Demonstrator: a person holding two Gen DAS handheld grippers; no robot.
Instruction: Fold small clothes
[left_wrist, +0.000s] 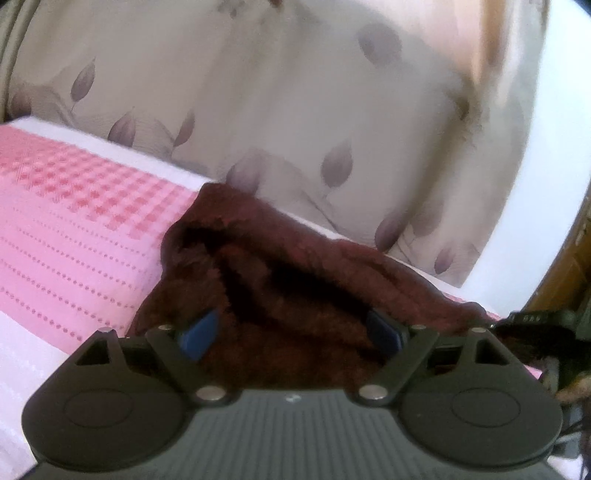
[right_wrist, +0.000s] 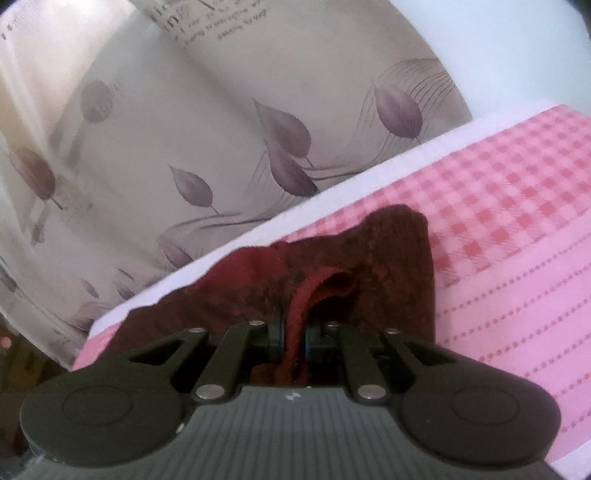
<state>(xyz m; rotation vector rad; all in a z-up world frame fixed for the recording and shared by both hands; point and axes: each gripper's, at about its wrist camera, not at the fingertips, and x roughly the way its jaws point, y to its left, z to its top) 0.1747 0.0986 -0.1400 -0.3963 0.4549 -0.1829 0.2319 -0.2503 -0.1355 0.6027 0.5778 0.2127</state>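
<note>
A small dark maroon fuzzy garment (left_wrist: 280, 266) lies crumpled on a pink checked cloth near its far edge. My left gripper (left_wrist: 291, 332) stands open over the garment's near part, its blue pads (left_wrist: 197, 334) spread wide with the fabric lying between them but not pinched. In the right wrist view the same maroon garment (right_wrist: 391, 251) shows, and my right gripper (right_wrist: 294, 339) is shut on a raised fold of it (right_wrist: 314, 295), the pads pressing the red edge from both sides.
The pink checked cloth (left_wrist: 74, 206) covers a white-edged surface (right_wrist: 332, 173) that ends just beyond the garment. A beige curtain with purple leaves (left_wrist: 258, 92) hangs behind. The other gripper's black body (left_wrist: 539, 321) shows at the right edge of the left wrist view.
</note>
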